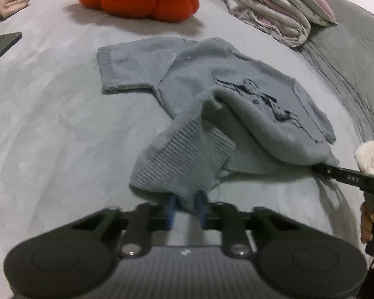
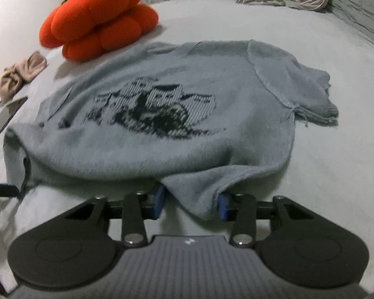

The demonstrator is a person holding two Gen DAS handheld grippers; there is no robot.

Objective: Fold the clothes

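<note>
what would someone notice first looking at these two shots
The bright orange pumpkin cushion at the far left of the bed stands out most against the pale bedding. Next comes the grey-blue sweater spread in the middle, with a dark knitted picture on its chest. Its near hem is lifted, pinched by the left hand-held gripper and the right hand-held gripper.

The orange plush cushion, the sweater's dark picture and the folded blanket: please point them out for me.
orange plush cushion (image 2: 99,17), right wrist view, on its upper lobes.
sweater's dark picture (image 2: 152,109), right wrist view, on the middle of the pattern.
folded blanket (image 1: 269,7), left wrist view, on its top fold.
</note>
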